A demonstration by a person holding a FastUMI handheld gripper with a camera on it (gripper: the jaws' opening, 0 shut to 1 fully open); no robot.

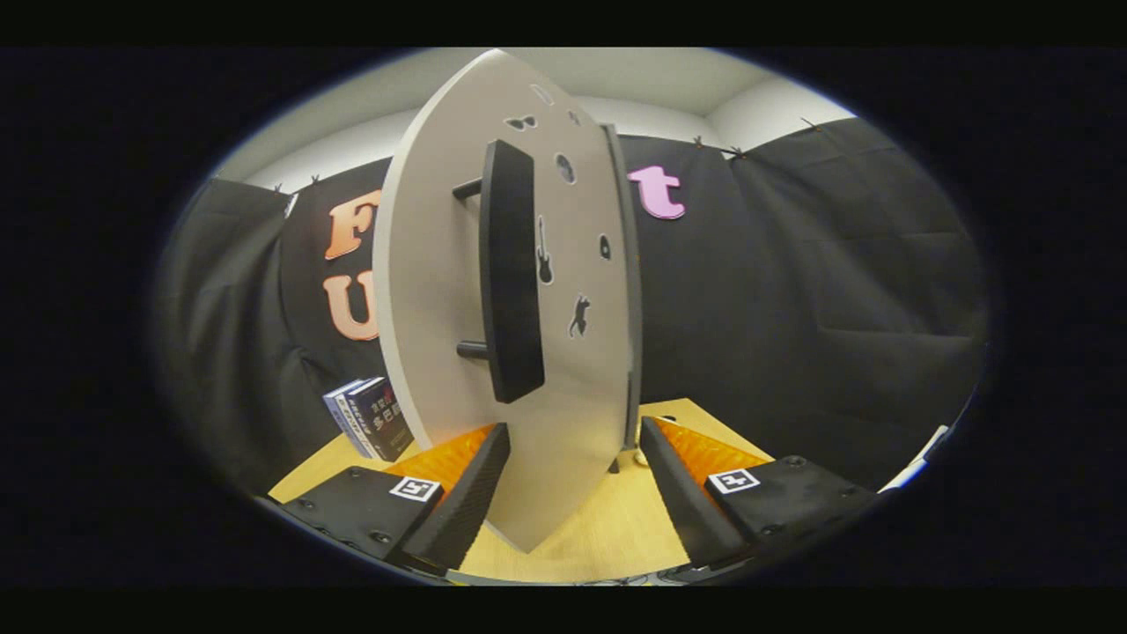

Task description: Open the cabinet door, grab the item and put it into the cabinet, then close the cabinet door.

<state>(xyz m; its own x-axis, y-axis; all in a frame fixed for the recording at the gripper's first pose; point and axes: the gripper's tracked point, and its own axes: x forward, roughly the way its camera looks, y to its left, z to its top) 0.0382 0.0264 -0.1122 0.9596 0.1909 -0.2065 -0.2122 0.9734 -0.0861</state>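
1. Nearest to you are the gripper's [572,480] two fingers [467,502], spread wide apart and clamped on nothing. Each carries a small square marker on its upper face.
2. Between the fingers, and reaching down past their tips, hangs the lower corner of the cabinet door [440,291]. The left finger lies just beside the door's face; you cannot tell whether it touches. The right finger stands clear of the door's edge.
3. The door is a pale grey panel, seen at a steep angle so that it bulges toward you. Its thin far edge [627,291] runs down the right side.
4. A tall dark bar handle [511,273] stands off the door's face on two short posts, one high and one low. It sits above and ahead of the fingers.
5. Small dark stickers [578,315] dot the door to the right of the handle: a guitar, a cat and a few ovals.
6. The cabinet's inside is hidden behind the door, so its contents cannot be told.
7. A few books [370,418], the likely item, stand leaning on the wooden table [616,528] to the left of the door, beyond the left finger.
8. Bare table lies below the door's corner, between the fingers, and continues to the right of the door.
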